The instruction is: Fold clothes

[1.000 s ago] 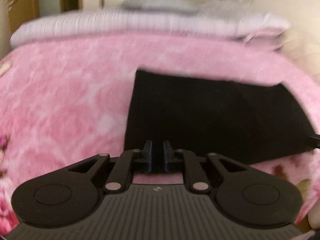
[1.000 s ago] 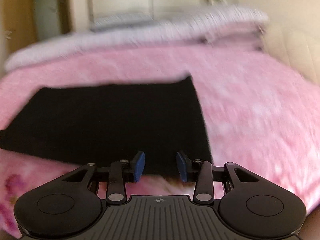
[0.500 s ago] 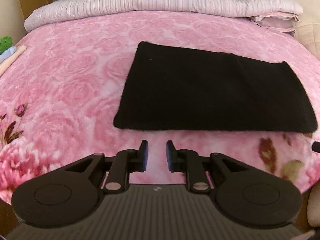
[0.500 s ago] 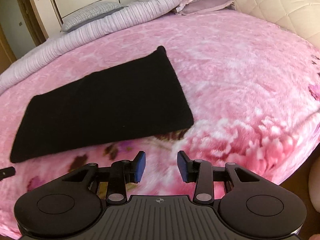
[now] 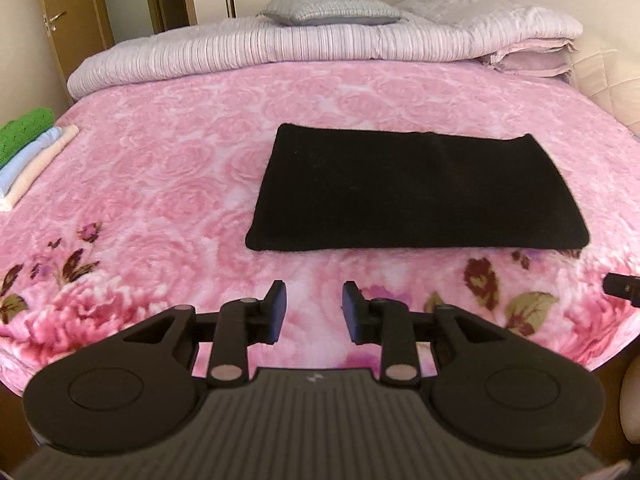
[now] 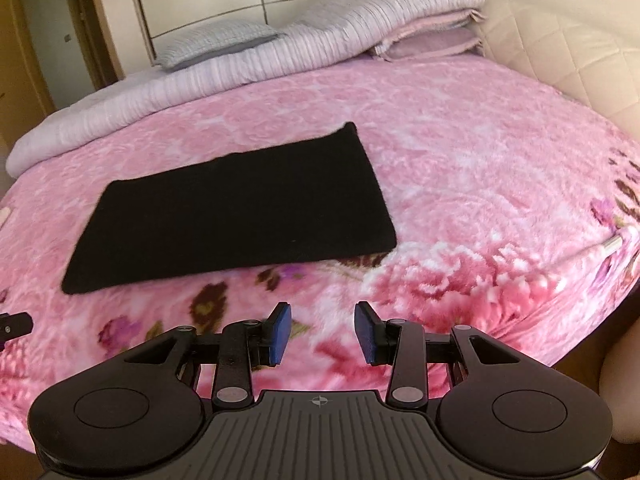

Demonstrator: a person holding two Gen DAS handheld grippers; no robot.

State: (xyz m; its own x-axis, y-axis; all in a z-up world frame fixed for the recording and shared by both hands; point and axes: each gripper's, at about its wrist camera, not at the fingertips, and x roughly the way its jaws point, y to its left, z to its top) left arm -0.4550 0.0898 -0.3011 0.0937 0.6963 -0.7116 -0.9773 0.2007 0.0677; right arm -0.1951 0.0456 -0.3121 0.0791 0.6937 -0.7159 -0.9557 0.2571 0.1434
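Hovering near the folded black garment (image 5: pixel 416 188) on the bed (image 5: pixel 160 184), left claw (image 5: pixel 313 312) opening, right claw (image 6: pixel 323 334) parted (both empty, fold likely finished).

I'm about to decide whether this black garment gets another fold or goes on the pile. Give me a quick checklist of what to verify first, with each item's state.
1. Black garment lies flat as a neat rectangle on the pink blanket: ok.
2. Left gripper empty, jaws opening, nothing between them: ok.
3. Right gripper open and empty: ok.
4. Both grippers clear of the garment, short of its near edge: ok.
5. Stack of folded clothes at the blanket's left edge looks tidy: ok.
6. Layers inside the garment aligned: cannot tell.
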